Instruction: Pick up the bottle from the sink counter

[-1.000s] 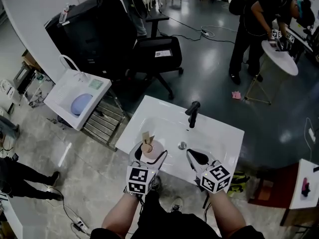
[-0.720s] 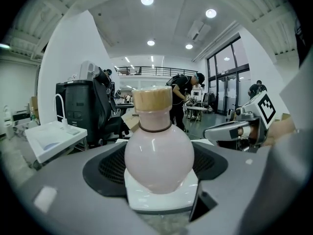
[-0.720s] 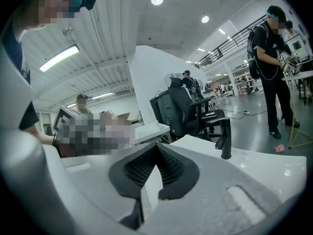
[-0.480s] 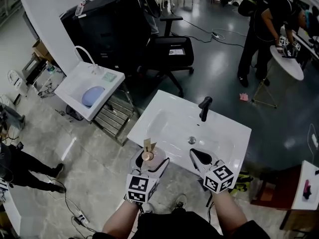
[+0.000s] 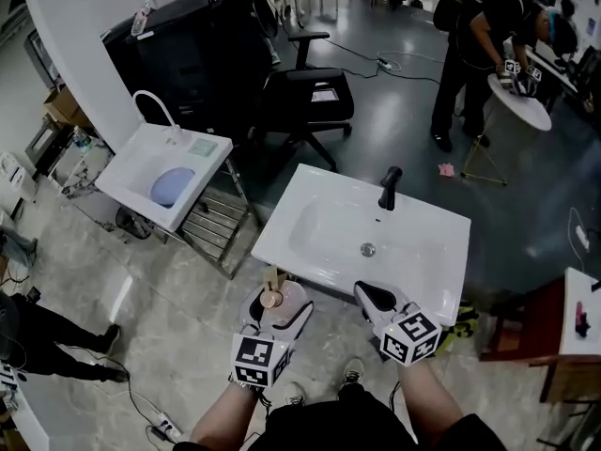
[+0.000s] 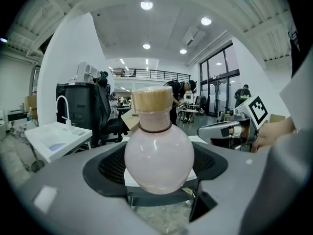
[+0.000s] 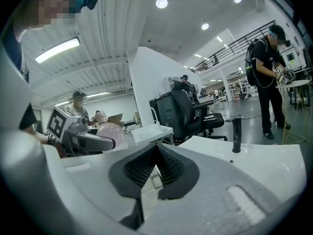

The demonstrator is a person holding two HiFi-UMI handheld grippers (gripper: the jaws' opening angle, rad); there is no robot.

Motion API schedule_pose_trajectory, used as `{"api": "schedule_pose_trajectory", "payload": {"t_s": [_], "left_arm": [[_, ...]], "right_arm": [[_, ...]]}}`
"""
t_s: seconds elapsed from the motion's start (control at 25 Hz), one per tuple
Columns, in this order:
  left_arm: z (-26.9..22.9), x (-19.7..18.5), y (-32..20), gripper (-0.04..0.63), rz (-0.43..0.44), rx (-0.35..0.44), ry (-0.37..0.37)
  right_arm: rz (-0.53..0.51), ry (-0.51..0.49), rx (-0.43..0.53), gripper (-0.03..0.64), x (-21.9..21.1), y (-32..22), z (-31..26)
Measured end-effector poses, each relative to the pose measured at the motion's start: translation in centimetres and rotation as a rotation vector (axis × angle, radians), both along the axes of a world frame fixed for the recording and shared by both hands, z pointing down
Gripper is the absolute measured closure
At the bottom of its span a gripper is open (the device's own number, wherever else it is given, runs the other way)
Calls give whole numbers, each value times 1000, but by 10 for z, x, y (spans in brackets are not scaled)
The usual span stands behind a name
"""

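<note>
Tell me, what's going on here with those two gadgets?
A person holds a hand-held gripper in each hand. The left hand-held gripper is shut on a round, pale pink bottle with a wooden stopper, holding it upright just off the near edge of the white sink counter. The right hand-held gripper is shut and empty, beside it.

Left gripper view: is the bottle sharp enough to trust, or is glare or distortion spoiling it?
Left gripper view: the pink bottle is sharp and evenly lit, with only soft highlights on its belly; the fisheye bends the edges and darkens the corners. Head view: sharp, but the dark floor shows glossy reflections. Right gripper view: the ceiling lights are blown out, the rest clear.
</note>
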State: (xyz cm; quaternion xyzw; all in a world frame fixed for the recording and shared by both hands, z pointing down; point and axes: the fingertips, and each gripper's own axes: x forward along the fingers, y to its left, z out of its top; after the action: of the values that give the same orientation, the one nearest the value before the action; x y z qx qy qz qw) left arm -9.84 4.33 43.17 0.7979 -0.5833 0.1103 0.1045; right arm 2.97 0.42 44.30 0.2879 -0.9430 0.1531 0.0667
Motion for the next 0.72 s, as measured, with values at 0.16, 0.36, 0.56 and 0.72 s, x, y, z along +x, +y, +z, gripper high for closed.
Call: {"api": "schedule_pose_trajectory", "payload": {"t_s": [0.16,0.36,0.56,0.72], "left_arm": [[3,-13,17,201,21,-7,11],[7,-21,35,201,47,-8,13],[8,-23,49,201,74,-3,11],[8,-25,60,200,97,-1,15]], "right_arm": [[30,2,2,617,-8,19,-2],[67,3,13,617,-12,38,-2],[92,6,21,617,-14,56,0],[114,9,24,617,-15,71,-1]]}}
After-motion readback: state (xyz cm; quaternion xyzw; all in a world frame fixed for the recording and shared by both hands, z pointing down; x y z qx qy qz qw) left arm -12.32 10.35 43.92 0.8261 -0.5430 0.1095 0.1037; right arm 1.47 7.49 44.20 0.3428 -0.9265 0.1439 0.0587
